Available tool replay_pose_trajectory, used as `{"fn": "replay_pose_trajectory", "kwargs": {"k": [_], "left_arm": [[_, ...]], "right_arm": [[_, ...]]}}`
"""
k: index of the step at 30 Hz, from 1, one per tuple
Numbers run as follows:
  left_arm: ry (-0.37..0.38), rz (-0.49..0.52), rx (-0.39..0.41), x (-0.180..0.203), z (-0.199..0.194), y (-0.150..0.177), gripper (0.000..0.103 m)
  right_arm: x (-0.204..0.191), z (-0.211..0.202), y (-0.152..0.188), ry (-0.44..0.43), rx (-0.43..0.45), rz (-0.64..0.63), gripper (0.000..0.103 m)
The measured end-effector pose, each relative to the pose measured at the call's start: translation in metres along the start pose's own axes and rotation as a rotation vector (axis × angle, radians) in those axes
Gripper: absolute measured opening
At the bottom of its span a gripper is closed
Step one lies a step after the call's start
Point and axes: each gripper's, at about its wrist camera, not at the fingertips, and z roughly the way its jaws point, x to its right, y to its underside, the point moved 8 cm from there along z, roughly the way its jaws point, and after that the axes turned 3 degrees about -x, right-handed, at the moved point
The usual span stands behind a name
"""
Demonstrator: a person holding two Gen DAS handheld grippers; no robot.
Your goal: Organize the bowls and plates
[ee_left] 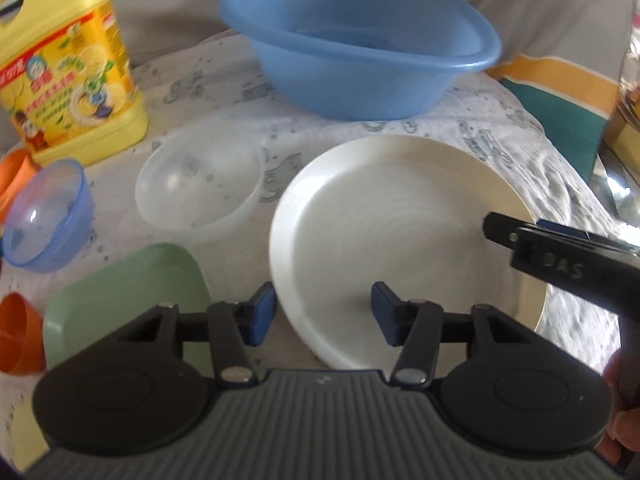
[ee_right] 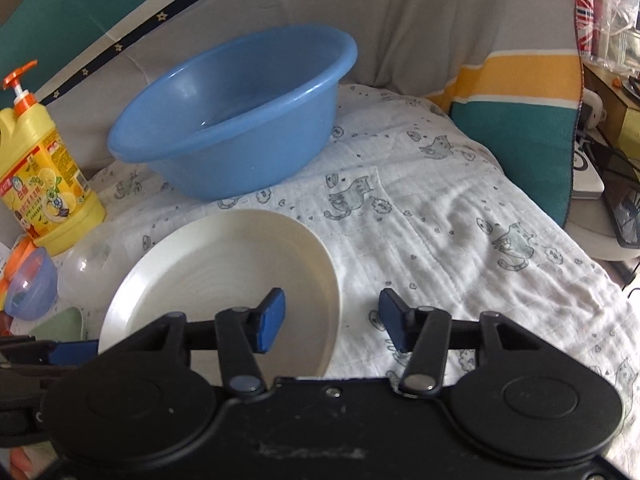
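White plate (ee_left: 384, 232) lies flat on the bed cover (ee_right: 460, 216), directly ahead of both grippers. Left gripper (ee_left: 324, 312) jaws wide, straddling its near-left rim; right gripper (ee_right: 332, 320) jaws wide, straddling its right rim. Nothing gripped.

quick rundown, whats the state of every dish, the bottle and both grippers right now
left gripper: open, straddling the near rim of the plate
right gripper: open, straddling the plate's right rim
round white ceramic plate: flat on the cloth, empty
large blue plastic basin: upright, a little water inside
clear plastic bowl: upright, empty
small translucent blue bowl: tilted
green rectangular plate: flat, empty
orange cup: on its side
yellow detergent bottle: upright
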Motion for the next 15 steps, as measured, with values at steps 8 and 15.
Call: {"fn": "replay_pose_trajectory", "kwargs": {"k": [8, 15], "left_arm": [[-0.017, 0.0, 0.019, 0.002, 0.0, -0.004, 0.047], [-0.028, -0.006, 0.015, -0.002, -0.017, 0.008, 0.043]], "right_arm": [[-0.014, -0.004, -0.001, -0.004, 0.0, -0.03, 0.042], [-0.017, -0.021, 0.009, -0.009, -0.013, -0.011, 0.041]]}}
